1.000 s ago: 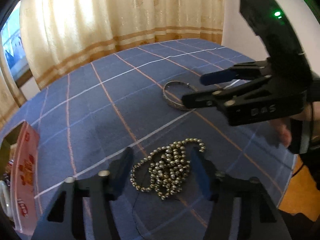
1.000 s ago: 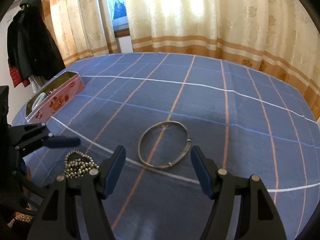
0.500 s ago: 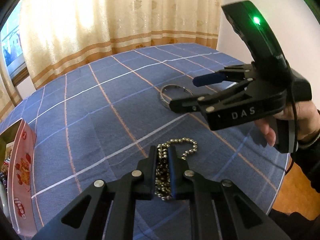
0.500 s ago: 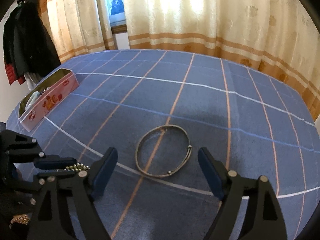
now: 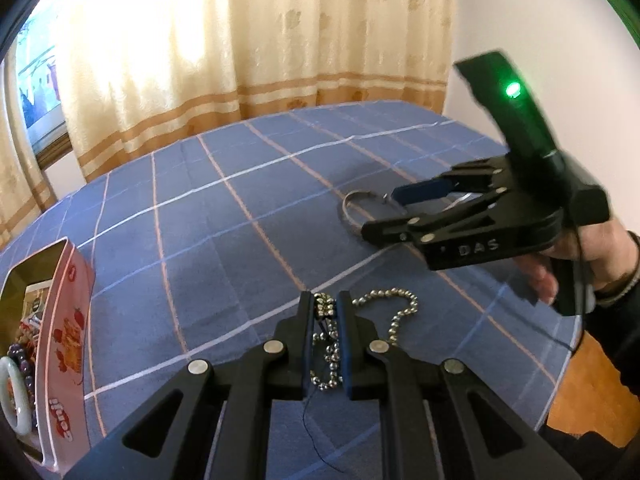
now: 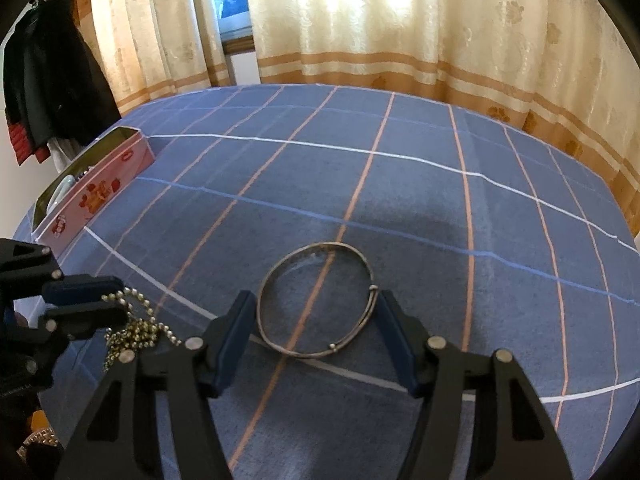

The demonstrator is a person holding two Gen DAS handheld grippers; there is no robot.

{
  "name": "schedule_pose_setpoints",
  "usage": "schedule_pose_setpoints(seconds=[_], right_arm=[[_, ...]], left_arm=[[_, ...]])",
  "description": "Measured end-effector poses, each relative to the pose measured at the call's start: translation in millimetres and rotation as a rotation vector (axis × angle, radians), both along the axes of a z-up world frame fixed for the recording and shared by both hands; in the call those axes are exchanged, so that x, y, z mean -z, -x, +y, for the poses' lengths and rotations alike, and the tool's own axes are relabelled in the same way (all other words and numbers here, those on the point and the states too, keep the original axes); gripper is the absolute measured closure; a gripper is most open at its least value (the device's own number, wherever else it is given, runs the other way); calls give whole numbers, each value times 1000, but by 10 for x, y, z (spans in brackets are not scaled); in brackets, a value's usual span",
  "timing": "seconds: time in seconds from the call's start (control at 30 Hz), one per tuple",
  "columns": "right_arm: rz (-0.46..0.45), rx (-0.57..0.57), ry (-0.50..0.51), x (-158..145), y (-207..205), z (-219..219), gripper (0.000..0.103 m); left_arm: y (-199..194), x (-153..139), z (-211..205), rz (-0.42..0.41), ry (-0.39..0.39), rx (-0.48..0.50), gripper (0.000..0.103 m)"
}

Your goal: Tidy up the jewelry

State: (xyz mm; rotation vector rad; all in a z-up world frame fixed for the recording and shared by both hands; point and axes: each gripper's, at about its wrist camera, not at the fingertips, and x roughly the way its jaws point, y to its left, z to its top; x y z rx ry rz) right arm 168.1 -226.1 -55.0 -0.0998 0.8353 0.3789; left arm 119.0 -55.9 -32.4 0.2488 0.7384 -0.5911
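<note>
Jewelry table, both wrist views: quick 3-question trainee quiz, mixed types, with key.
1. True or false: the left gripper is shut on the bead chain.
2. Where does the metal bangle lie relative to the right gripper? A) inside the tin B) between its open jaws, on the cloth C) lifted clear of the cloth
3. On which side of the blue checked tablecloth does the pink tin stand in the right wrist view?

Key: 1 true; 2 B; 3 the left edge.
</note>
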Motion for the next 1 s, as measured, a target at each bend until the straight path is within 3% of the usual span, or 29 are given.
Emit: schedule_pose_setpoints(seconds=[0.03,0.07,0.1,0.17,0.4,0.43,0.47,0.5,0.57,0.73,0.97,1.0], right_arm=[[-6,0,1,-7,10,5,38],[-14,-2,0,-18,30,4,38],[-19,-4,2,-25,48,6,38],[-27,-8,9,-34,69,11,38],[-51,-1,-10,-70,137,-67,38],[-54,0,-13,-76,134,-76,39],[-57,1,-16,-82,140,-78,39],[-61,-1,-18,-87,145,-74,39],[-65,-6,-26,-97,152,-54,39],[-81,-28,-36,-156,158,73,39],[-125,-70,-44,-369,114,344,41],[-137,-81,-45,-423,99,407,56]], left_arm=[[8,16,-16,5,-12,4,89],[14,42,-39,12,-25,11,76],[18,63,-60,21,-31,17,51],[33,102,-106,25,-39,33,34],[15,188,-201,69,-53,72,34],[9,182,-201,72,-53,64,34],[16,178,-192,71,-45,64,45],[22,177,-187,66,-50,64,73],[20,143,-142,73,-41,52,90],[53,-79,52,-9,-17,-9,93],[77,-626,534,-154,19,-108,93],[73,-717,628,-176,22,-124,93]])
